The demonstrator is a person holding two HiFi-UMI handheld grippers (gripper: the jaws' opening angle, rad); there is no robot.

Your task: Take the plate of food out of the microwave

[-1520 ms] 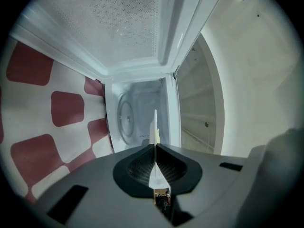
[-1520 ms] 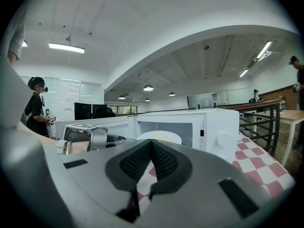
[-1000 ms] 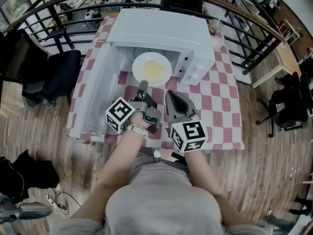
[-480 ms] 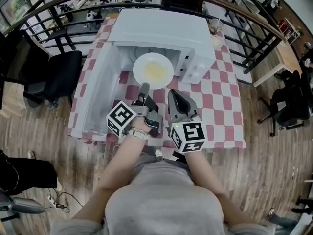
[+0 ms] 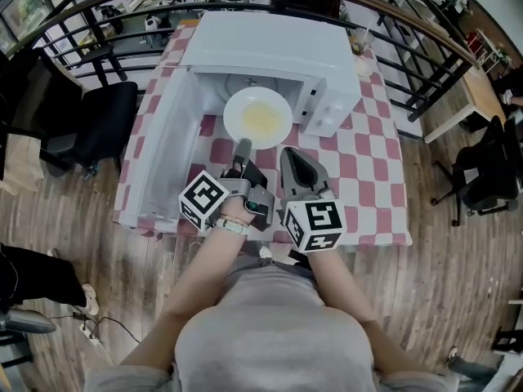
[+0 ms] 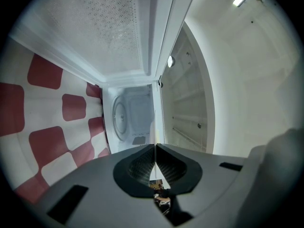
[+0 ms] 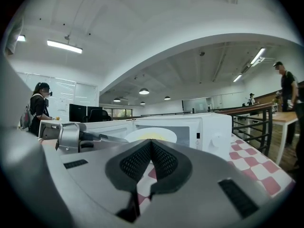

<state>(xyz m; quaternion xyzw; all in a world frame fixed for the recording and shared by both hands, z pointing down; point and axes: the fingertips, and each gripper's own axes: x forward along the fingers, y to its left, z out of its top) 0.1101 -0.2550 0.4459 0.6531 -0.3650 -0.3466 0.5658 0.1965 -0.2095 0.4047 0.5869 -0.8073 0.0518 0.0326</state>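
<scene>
White on white: a plate (image 5: 257, 117) of pale yellow food sits half out of the open microwave (image 5: 270, 51). Its far half is under the oven's roof and its near half is out over the red-checked cloth (image 5: 359, 162). The door (image 5: 163, 149) stands wide to the left. The person's left gripper (image 5: 241, 146) reaches in from the near side, its jaws pinched together on the plate's near rim. Whether the plate rests on the oven floor or is already lifted cannot be told from here. The right gripper (image 5: 288, 158) hangs just right of the left one, above the cloth. Its jaws are closed on nothing and touch nothing, and its own view looks across at the plate and the control panel (image 5: 323, 113).

By the look of it, the removal is mid-step: the plate is gripped and partway through the opening, but not yet clear of it. The next move calls for a straight, level pull toward the near edge of the table. The rim hold must stay firm, since a one-sided grip on a loaded plate lets the far edge droop. A tilt could send the food sliding. The open door narrows the room on the left, so the bare cloth in front of the oven looks the likeliest landing spot. The right gripper is free to steady the rim on its own side if the plate sags.
</scene>
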